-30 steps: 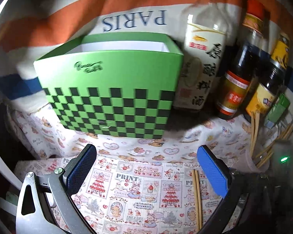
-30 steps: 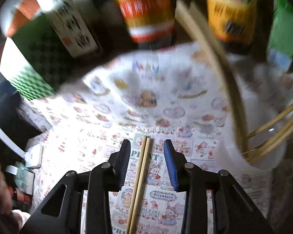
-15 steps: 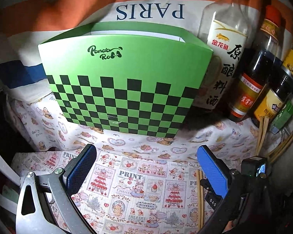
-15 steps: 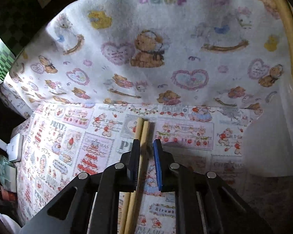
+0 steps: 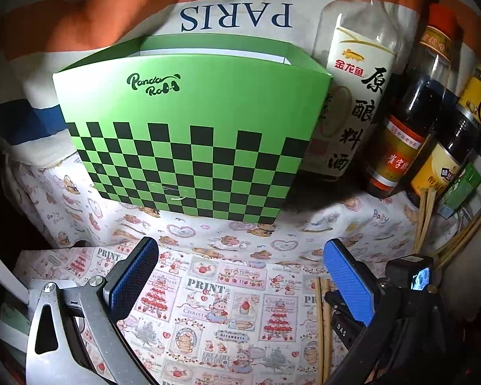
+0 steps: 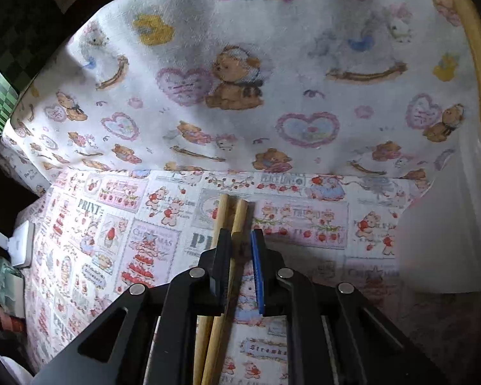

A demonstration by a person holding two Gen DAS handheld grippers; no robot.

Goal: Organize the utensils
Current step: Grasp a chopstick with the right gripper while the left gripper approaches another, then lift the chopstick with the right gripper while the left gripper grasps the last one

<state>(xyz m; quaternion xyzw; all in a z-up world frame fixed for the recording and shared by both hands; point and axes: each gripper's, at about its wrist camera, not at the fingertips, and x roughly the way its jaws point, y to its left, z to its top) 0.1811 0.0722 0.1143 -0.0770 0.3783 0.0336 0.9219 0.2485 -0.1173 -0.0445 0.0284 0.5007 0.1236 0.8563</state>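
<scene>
Right gripper (image 6: pixel 240 240) jaws just narrowed around chopsticks (image 6: pixel 232 218) flat on worktop (image 6: pixel 112 224) — long axis 12-to-6, only one stick clearly between them. Left gripper (image 5: pixel 240 263) jaws wide, empty — chopsticks at its 4 o'clock.

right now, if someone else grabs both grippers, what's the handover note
Right gripper: jaws have just closed in around the chopstick pair lying on the printed cloth; not lifted; I cannot tell if both pads press.
Left gripper: open, empty, facing the green checkered box.
Done: several chopsticks already stand in the cup at right, beside the sauce bottles.
Left: confirm the grip, lift the pair, place it with the others.
</scene>
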